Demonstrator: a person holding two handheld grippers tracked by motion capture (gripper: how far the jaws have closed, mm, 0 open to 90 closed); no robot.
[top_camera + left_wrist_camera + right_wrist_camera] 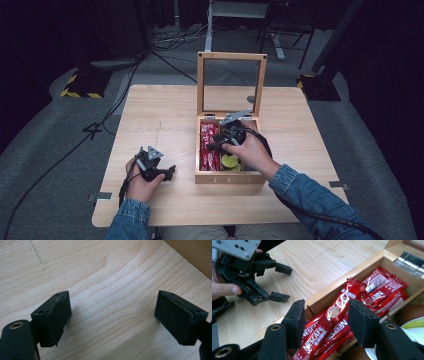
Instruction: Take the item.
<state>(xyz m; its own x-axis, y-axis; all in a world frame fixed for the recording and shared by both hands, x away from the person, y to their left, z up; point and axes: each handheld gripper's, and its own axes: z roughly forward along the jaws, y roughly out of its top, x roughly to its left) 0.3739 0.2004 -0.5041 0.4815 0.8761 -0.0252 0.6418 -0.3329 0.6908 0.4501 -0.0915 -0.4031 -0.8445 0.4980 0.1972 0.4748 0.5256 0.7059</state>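
Observation:
A wooden tea box (230, 178) stands open on the table, its glass-paned lid (232, 56) upright. Red Nescafe sachets (209, 146) fill its left compartment. My right gripper (216, 145) hangs over them, open. In the right gripper view its jaws (327, 306) straddle the topmost sachet (332, 315), which leans with its far end on the box's left wall; a gap shows beside the left jaw. My left gripper (167, 173) rests on the table left of the box, open over bare wood (112, 307). It also appears in the right gripper view (285, 283).
A lime-green round item (230, 161) lies in the box's right compartment under the right hand. The light wooden table (160, 115) is bare left of and behind the box. Cables and stand bases lie on the grey floor beyond the table.

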